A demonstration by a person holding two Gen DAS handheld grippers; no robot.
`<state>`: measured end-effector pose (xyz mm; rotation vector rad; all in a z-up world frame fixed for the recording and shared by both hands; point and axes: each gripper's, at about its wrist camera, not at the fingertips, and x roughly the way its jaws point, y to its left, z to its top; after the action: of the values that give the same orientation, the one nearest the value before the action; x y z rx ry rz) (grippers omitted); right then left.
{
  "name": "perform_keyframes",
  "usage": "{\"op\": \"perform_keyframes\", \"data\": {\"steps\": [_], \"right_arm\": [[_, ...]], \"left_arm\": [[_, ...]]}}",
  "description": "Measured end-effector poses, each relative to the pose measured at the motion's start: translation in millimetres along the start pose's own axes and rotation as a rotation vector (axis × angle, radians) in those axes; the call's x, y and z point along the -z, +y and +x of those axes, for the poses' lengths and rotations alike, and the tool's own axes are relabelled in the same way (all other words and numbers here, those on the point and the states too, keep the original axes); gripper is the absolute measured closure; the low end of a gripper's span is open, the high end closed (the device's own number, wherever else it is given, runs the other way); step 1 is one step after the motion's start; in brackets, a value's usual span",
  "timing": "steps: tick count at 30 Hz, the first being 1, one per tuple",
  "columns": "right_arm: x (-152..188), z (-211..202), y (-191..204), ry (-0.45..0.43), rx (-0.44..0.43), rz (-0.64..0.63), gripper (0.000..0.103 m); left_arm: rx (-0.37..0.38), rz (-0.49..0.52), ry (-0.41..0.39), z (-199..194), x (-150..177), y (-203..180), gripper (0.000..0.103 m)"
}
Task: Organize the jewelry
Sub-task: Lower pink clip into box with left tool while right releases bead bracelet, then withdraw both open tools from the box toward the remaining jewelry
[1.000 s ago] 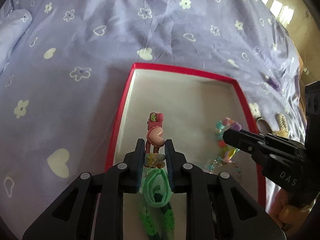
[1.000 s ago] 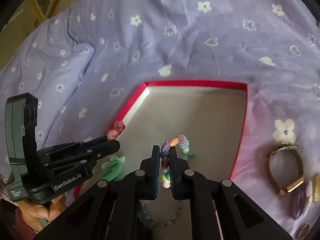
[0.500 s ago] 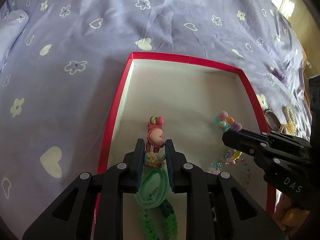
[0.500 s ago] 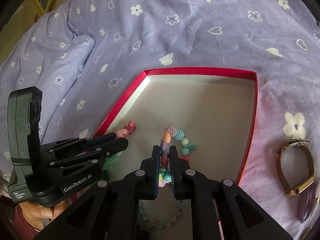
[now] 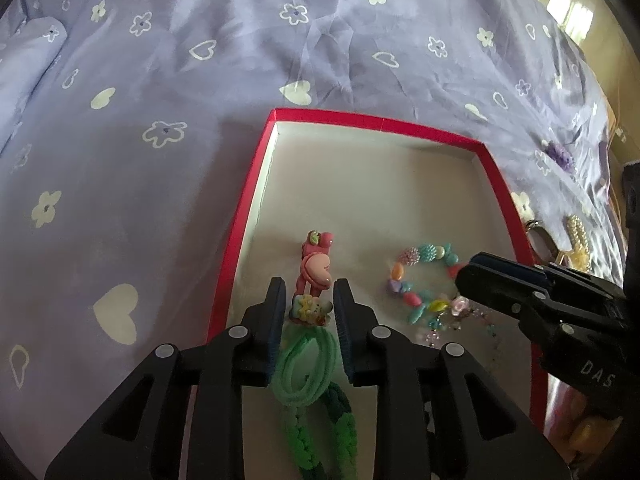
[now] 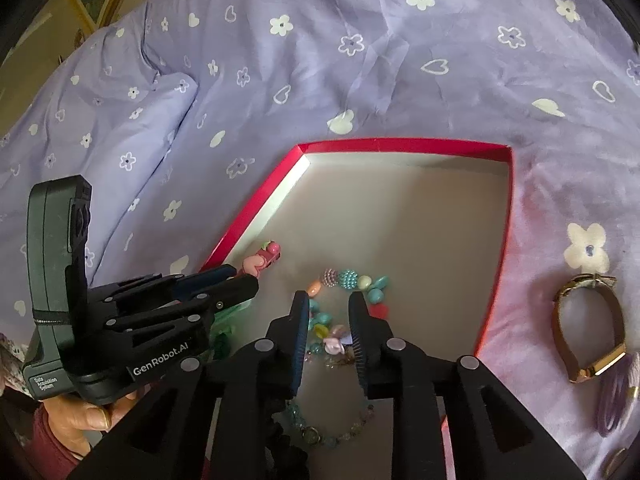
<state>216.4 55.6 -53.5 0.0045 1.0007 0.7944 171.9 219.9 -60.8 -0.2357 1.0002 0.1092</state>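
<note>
A red-rimmed box point(image 5: 376, 120) with a pale floor lies on a purple flowered bedsheet. My left gripper point(image 5: 310, 294) hangs low over the box's left side. Its jaws are opening, and a pink hair clip point(image 5: 316, 268) with a rainbow charm lies between them, apart from the pads. Green hair ties point(image 5: 306, 372) trail beneath it. My right gripper point(image 6: 329, 300) is over the box point(image 6: 400, 146) too, jaws opening. The colourful bead bracelet point(image 6: 348, 280) rests on the floor under its tips, free of the pads. The left gripper point(image 6: 240, 280) shows at the left, held by a hand.
A clear-bead bracelet point(image 6: 332, 432) lies in the box near my right gripper. On the sheet right of the box are a gold watch point(image 6: 588, 332), a purple hair tie point(image 6: 612, 404) and a pearl clip point(image 5: 576, 236). A pillow point(image 6: 100, 120) bulges at far left.
Both pairs of jaws have spread apart. The pink clip and the bead bracelet, pinched before, now lie loose on the box floor.
</note>
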Motion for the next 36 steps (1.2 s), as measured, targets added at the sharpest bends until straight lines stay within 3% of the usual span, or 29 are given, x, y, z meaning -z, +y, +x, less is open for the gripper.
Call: {"op": "perform_keyframes", "data": {"steps": [4, 9, 23, 36], "right_arm": [[3.6, -19.4, -4.7, -0.032, 0.000, 0.016, 0.076], [13.1, -53.5, -12.0, -0.089, -0.007, 0.042, 0.063], [67.2, -156.8, -68.6, -0.229, 0.082, 0.183, 0.060], [118.5, -208.1, -129.1, -0.263, 0.192, 0.304, 0.057]], "left_arm": [[0.005, -0.009, -0.021, -11.4, 0.4, -1.5, 0.073], [0.007, -0.019, -0.057, -30.9, 4.7, -9.1, 0.059], [0.109, 0.018, -0.093, -70.1, 25.1, -65.5, 0.057], [0.156, 0.111, -0.076, -78.0, 37.5, -120.6, 0.056]]}}
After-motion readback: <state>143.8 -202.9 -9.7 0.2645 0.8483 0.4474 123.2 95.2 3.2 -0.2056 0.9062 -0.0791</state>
